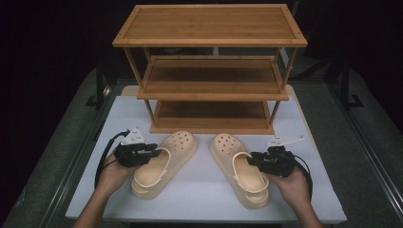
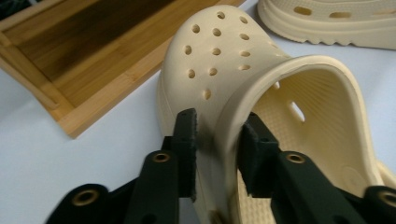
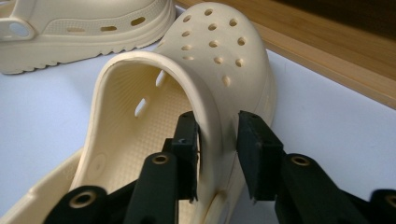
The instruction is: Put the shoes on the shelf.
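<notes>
- Left gripper (image 2: 217, 140) straddles the side wall of the left clog (image 2: 261, 93) at the mouth rim, one jaw outside, one inside; its outer pad touches the wall, the inner pad sits just beside it, so a firm pinch cannot be told.
- Right gripper (image 3: 217, 140) straddles the other clog (image 3: 187, 93) the same way, the inner pad against the wall and a slim gap at the outer pad.
- Each clog lies sole-down on the white bench (image 1: 199, 190), toe pointing ahead of its gripper.
- Between the two grippers the clogs lie near each other, apart, toes angled inward.
- Just past the toes stands a wooden rack (image 1: 211, 66) with three shelves.
</notes>
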A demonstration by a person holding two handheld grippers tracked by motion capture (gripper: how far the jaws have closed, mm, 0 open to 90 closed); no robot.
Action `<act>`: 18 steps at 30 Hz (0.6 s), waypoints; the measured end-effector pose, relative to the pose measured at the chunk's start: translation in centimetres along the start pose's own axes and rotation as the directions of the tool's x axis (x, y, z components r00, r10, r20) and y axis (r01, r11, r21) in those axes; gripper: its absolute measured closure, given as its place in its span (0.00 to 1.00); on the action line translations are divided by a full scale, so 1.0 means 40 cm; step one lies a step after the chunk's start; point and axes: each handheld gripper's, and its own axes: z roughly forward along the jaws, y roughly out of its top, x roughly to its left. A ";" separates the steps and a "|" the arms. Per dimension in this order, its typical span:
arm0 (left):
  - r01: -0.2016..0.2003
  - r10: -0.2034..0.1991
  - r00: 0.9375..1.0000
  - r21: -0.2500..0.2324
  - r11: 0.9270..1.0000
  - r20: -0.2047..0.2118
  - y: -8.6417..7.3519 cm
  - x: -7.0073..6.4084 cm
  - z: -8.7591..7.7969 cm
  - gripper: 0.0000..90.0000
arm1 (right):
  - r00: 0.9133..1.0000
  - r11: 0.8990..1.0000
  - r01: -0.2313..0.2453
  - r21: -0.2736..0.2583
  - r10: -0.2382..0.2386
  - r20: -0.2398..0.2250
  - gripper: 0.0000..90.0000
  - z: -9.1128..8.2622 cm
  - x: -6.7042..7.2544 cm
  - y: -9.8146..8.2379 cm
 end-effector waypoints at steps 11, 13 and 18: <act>-0.017 0.017 0.992 0.002 1.000 -0.128 0.022 -0.037 -0.004 0.93 | 0.993 0.998 0.057 -0.025 -0.054 0.107 0.93 -0.016 0.017 0.009; -0.015 0.015 0.992 0.000 1.000 -0.124 0.026 -0.037 -0.005 0.93 | 0.994 0.998 0.045 -0.041 -0.040 0.106 0.94 -0.022 0.008 0.009; -0.004 0.002 0.989 -0.013 1.000 -0.148 0.064 -0.049 -0.001 0.93 | 0.992 0.997 0.038 -0.062 -0.030 0.122 0.94 -0.031 0.000 0.020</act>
